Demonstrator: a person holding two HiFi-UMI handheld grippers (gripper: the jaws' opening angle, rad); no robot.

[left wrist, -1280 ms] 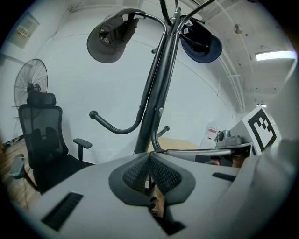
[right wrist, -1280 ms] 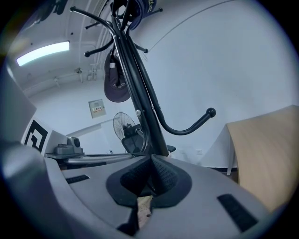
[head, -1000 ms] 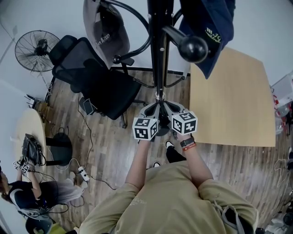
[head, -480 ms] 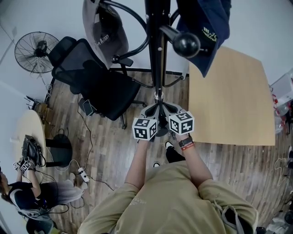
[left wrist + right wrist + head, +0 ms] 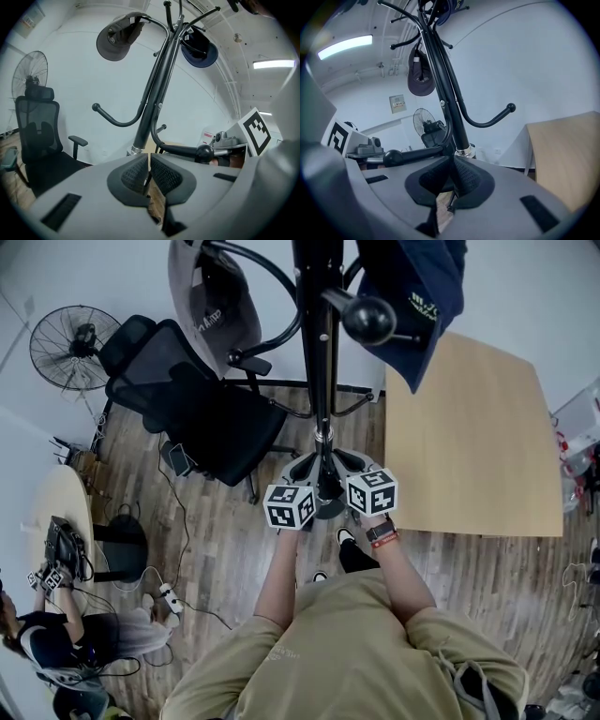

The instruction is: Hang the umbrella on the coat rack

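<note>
Pressing pad against pad, the left claw [image 5: 149,165] is being held shut on nothing, just in front of the coat rack [image 5: 157,93]. The right claw [image 5: 451,171] is being held closed beside it, and a thin dark sliver low in its slit is being left too small to identify. Both are being held low by the rack's pole, seemingly at rest under a ball-tipped hook [image 5: 204,152]. The umbrella is not being shown in any view, so its place cannot be told. A grey cap [image 5: 115,40] and a navy cap [image 5: 199,54] are being carried on the upper hooks, whose tops are being cut off.
</note>
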